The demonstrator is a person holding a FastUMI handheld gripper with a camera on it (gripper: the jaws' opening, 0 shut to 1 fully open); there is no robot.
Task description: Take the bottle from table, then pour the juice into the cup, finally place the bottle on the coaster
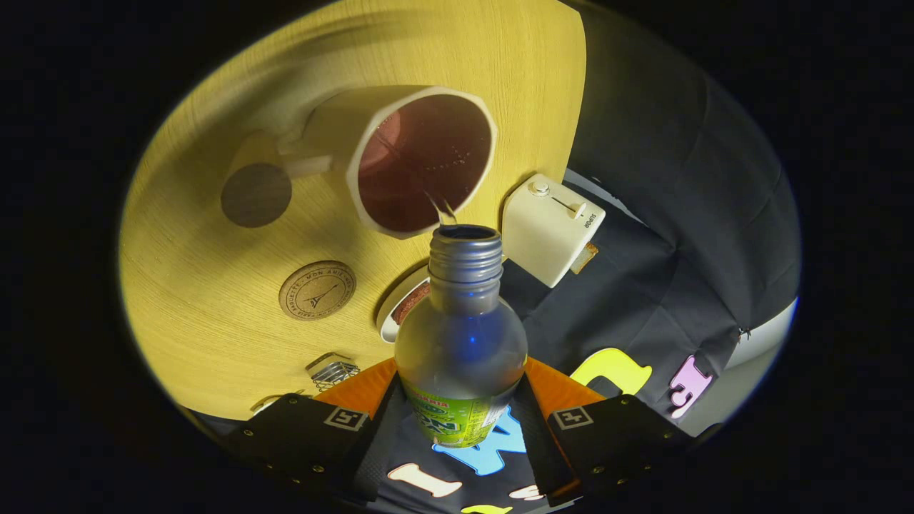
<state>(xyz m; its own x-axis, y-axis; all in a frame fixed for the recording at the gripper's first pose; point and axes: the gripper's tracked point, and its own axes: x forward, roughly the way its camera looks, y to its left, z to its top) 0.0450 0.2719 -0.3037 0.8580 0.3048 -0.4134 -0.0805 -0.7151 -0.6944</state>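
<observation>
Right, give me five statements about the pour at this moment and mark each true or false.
1. The tongs are shut on the bottle. True.
2. The bottle still has its cap on. False: the threaded neck is open.
3. A thin stream runs from the bottle's mouth into the cup. True.
4. The cup is empty. False: dark liquid with bubbles fills it.
5. The bottle stands on the coaster. False: the round coaster lies bare on the table, off to the side of the bottle.
</observation>
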